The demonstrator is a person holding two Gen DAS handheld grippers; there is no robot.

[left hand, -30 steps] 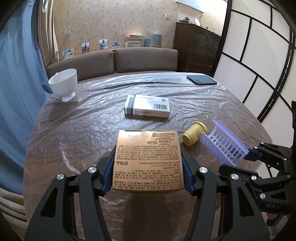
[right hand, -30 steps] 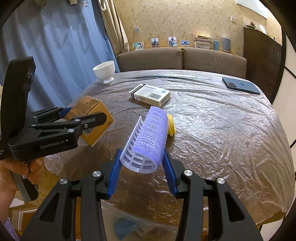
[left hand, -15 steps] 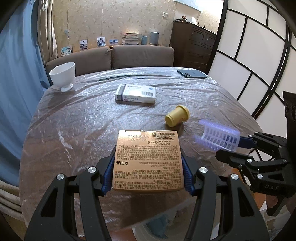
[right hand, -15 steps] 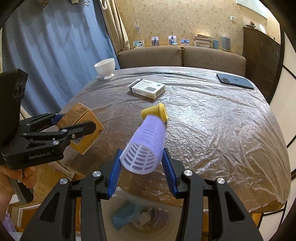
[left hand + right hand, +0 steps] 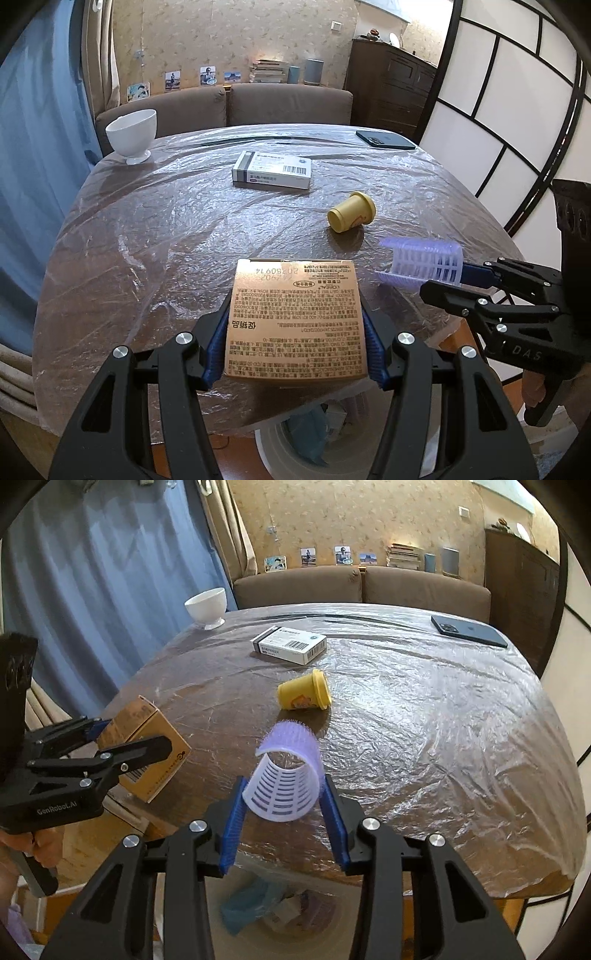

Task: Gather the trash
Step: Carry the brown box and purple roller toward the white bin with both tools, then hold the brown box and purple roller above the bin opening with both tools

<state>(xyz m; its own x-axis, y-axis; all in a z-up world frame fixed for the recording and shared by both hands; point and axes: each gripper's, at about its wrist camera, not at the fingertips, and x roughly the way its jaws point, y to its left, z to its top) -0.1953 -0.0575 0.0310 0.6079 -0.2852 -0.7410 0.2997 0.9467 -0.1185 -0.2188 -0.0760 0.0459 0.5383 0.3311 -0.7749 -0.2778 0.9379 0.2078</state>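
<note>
My left gripper (image 5: pixel 295 332) is shut on a gold cardboard box (image 5: pixel 295 295), printed face up, held over the table's near edge. In the right wrist view that box (image 5: pixel 162 749) and the left gripper (image 5: pixel 122 738) sit at the left. The right gripper (image 5: pixel 283 786) grips a purple hair roller (image 5: pixel 284 771) between its blue pads, and its jaws are closing tighter on it. From the left wrist, the roller (image 5: pixel 421 258) juts leftward out of the right gripper (image 5: pixel 454 277). A toppled yellow cup (image 5: pixel 304 696) and a white medicine box (image 5: pixel 290 644) lie on the table.
A white bin (image 5: pixel 273 454) holding blue plastic and scraps stands on the floor under the near table edge, also seen between my right fingers (image 5: pixel 325 934). Crinkled clear film covers the round table (image 5: pixel 443 720). A white bowl (image 5: pixel 131 134) and a dark phone (image 5: pixel 386 140) sit far back.
Both grippers drew back from the table's middle to its near edge, bringing the bin into view below. The roller tipped more upright between the right pads. The left grip is unchanged.
</note>
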